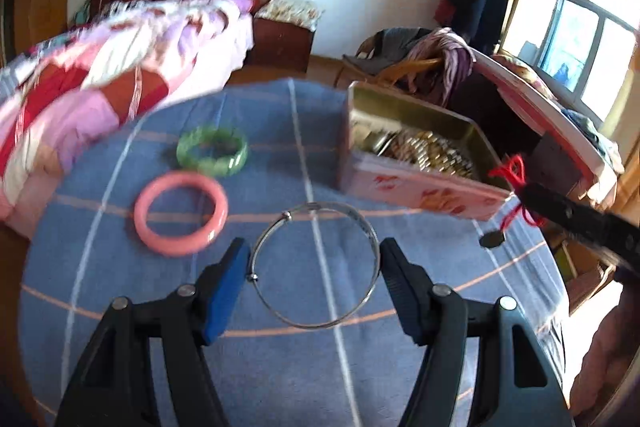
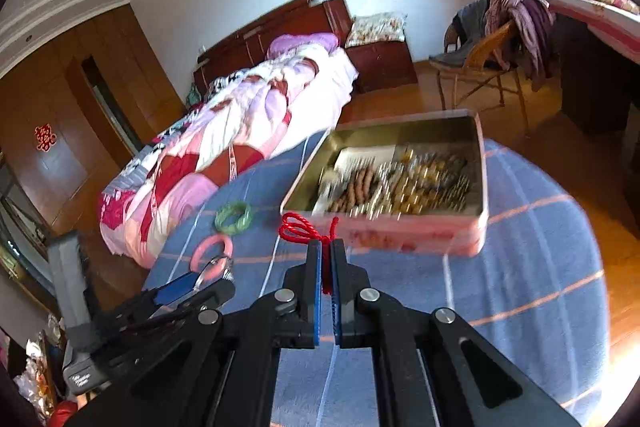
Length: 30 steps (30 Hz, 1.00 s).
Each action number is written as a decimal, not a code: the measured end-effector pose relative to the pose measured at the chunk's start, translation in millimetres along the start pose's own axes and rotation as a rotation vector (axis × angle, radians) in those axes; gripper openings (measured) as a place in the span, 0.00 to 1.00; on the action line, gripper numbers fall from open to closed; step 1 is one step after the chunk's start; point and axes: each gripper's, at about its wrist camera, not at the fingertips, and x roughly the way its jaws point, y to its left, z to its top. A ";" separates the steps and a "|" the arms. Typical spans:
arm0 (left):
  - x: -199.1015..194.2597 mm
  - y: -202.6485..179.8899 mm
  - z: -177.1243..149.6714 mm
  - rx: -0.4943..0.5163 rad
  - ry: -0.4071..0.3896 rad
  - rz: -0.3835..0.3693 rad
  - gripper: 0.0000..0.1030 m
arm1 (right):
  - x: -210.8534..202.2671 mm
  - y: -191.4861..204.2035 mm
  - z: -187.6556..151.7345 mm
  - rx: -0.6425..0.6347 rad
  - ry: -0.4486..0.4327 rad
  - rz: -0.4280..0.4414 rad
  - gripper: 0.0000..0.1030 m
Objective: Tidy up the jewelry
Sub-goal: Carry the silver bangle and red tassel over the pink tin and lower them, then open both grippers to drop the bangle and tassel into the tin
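We're over the bench [image 1: 120,307], draped in a blue cloth with white and orange stripes, and the biggest thing on it is the pink-sided tin [image 2: 420,233], lid off, packed with a jumble of gold and silver pieces. From the right wrist view it sits dead ahead of our right claw [image 2: 327,247].

Off to the left of the tin lie three bangles. The silver bangle [image 1: 276,315] is a thin wire ring, and it sits right between the fingers of our left claw [image 1: 314,253], which is spread wide around it; the ring's right edge looks to meet the right finger [image 1: 394,267], though motion blur makes contact hard to call. Just beyond on the cloth lies the pink bangle [image 1: 180,213], and past that the green bangle [image 1: 212,149], the two close but apart.

Now the small stuff: our right claw is clamped tight on a red cord [image 2: 298,227], its loops poking out past the fingertips, near the tin's front wall. In the left wrist view a small dark pendant [image 1: 492,239] dangles from that cord below the claw, over the cloth.
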 end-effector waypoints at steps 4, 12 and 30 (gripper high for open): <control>-3.1 -13.6 30.2 0.007 -0.056 -0.067 0.66 | -9.3 -5.4 31.9 -0.006 -0.063 -0.010 0.03; 34.9 -48.7 75.2 0.084 -0.101 -0.074 0.67 | 27.2 -29.0 77.9 0.008 -0.086 -0.051 0.03; 83.8 -90.9 73.4 0.208 -0.061 0.023 1.00 | 82.9 -60.0 71.1 -0.033 0.040 -0.193 0.53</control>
